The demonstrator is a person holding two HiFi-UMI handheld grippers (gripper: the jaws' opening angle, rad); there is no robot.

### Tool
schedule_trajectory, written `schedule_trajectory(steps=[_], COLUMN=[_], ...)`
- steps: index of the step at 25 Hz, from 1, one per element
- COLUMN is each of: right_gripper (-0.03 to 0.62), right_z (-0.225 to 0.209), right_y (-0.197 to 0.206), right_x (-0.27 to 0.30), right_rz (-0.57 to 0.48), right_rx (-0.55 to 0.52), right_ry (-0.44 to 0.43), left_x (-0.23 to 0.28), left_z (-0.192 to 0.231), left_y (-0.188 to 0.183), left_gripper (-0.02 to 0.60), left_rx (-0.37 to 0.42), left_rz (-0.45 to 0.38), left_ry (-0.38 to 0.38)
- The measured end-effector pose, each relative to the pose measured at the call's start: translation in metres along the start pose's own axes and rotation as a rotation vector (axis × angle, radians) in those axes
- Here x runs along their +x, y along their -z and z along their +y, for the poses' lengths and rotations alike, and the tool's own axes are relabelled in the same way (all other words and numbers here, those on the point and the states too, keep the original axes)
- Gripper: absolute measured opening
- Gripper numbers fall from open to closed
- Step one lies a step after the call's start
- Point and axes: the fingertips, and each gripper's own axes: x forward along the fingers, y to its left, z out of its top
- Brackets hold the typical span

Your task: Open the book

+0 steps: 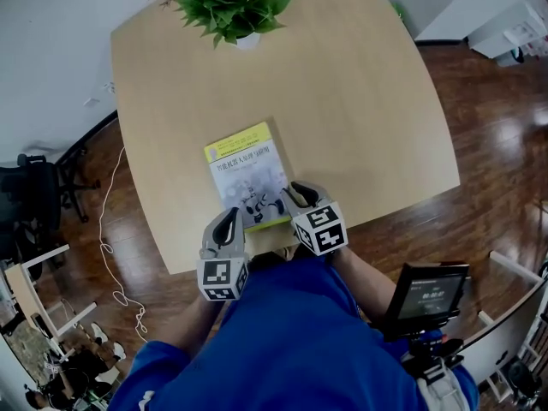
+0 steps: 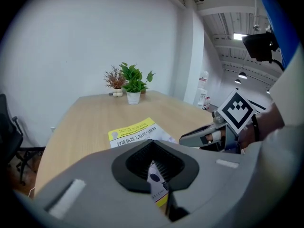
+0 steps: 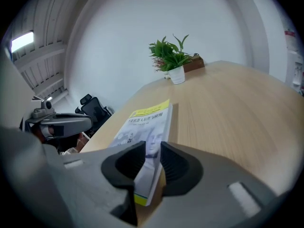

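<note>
The yellow-and-white paperback book (image 1: 248, 176) is seen lying closed and flat on the pale wooden table (image 1: 368, 101), at 6 o'clock, close to the near edge. The left gripper (image 1: 229, 219) is set at the book's 7 o'clock corner and the right gripper (image 1: 295, 192) at its 5 o'clock corner. In each gripper view the jaws are drawn in to a narrow gap that is filled by a corner of the book, so both are judged to be pinched on it. Whether only the cover or the whole block is caught cannot be told.

Several failures are to be feared from here. If the whole thickness is gripped, the book would be lifted or dragged toward the table edge rather than opened, and it could be tipped off. If the cover alone is pulled hard while the other corner is pinned, the thin card could be creased or torn. A smooth cover could also slip from the pads and fall shut.

One container is noted: a small white pot (image 1: 247, 41) at 12 o'clock, at the table's far edge, in which a leafy green plant (image 1: 231, 2) is held, well apart from the book.
</note>
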Motion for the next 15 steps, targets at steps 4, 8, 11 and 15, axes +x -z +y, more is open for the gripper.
schedule_trajectory(steps=[4,8,11,15], right_gripper=[0.091,0.091,0.091,0.091], right_z=[-0.004,-0.009,-0.010,-0.010], right_y=[0.002,0.004,0.004,0.004], right_x=[0.009,0.017,0.019,0.023], right_rz=[0.029,0.058,0.079,0.104], right_rx=[0.007,0.017,0.024,0.021], right_ry=[-0.023,-0.035,-0.043,-0.061], left_x=[0.007,0.014,0.016,0.020], left_z=[0.002,0.003,0.004,0.005], left_y=[0.001,-0.001,-0.002,-0.003], left_gripper=[0.006,0.006,0.006,0.006], left_rx=[0.004,0.010,0.007,0.007], left_rz=[0.015,0.025,0.031,0.036], left_ry=[-0.009,-0.014,-0.020,-0.027])
